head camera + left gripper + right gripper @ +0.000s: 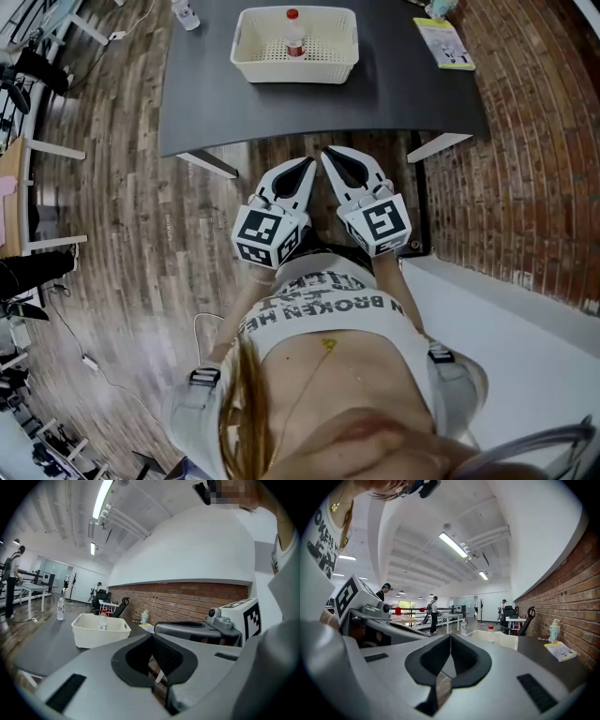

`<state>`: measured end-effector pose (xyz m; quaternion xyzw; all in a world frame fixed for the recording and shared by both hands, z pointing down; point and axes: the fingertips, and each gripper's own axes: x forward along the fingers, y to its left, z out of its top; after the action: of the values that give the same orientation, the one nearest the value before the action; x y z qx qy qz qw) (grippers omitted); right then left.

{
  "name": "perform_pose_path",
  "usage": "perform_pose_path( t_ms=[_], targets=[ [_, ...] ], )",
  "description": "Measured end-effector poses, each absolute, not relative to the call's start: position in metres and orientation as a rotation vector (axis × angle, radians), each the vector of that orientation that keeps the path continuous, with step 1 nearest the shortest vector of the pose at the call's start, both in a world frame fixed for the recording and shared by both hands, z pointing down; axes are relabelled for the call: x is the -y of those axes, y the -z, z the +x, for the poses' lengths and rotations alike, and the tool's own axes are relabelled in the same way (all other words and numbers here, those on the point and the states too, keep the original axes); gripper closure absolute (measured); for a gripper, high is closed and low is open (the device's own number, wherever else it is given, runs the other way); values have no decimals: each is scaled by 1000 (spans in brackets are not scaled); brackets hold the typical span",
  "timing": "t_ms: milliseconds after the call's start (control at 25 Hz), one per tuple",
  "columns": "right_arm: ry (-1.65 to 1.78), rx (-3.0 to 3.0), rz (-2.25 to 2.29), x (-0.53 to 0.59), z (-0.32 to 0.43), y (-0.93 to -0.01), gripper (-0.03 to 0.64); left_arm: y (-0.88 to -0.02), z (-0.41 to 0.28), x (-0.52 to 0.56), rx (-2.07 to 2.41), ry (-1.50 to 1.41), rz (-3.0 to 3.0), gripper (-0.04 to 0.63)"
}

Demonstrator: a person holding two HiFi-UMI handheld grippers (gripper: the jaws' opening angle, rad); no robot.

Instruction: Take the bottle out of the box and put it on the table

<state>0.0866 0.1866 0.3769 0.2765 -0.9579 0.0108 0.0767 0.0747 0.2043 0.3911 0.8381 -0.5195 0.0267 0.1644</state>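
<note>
Two grippers are held side by side in front of the person's body, short of the table's near edge. The left gripper [307, 167] is closed, its jaws brought together at the tips with nothing between them. The right gripper [330, 156] is likewise closed and empty. Nothing on the table is touched by either.

One dark table [281, 117] is seen ahead, and one white basket [295, 71] is set on it, well apart from both grippers. Two bottles are counted. The red-capped bottle [293, 36] is stood upright inside the basket, and a second bottle [186, 13] is stood outside it, by the table's far left corner. One booklet [444, 43] is laid near the table's right edge.

The wooden floor [141, 216] and the person's printed shirt are shown only in the head view. The ceiling lights [453, 544] and the people [434, 613] standing far off in the room are shown only in the gripper views. In the left gripper view, the right gripper's marker cube is seen just beside the left gripper.
</note>
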Motion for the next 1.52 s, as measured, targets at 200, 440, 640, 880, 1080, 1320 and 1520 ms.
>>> perform_pose_path(
  t_ms=[200, 440, 640, 880, 1080, 1320, 1520],
  targets=[
    [-38, 2864, 832, -174, 71, -382, 607, -395, 58, -192, 1469, -73, 2387, 595],
    [-43, 2859, 839, -163, 49, -384, 607, -396, 40, -181, 1437, -70, 2410, 595],
    [-47, 2853, 864, -156, 38, -386, 607, -399, 28, -174, 1415, -80, 2420, 595],
    [-67, 2820, 904, -150, 36, -389, 607, -401, 22, -169, 1387, -75, 2422, 595],
    [-80, 2798, 904, -135, 36, -391, 607, -405, 18, -157, 1403, -60, 2398, 595],
    [-62, 2838, 819, -106, 19, -392, 607, -406, 6, -126, 1435, -55, 2366, 595],
    [-75, 2838, 801, -72, 12, -388, 607, -406, 0, -95, 1449, -64, 2348, 595]
  ],
)
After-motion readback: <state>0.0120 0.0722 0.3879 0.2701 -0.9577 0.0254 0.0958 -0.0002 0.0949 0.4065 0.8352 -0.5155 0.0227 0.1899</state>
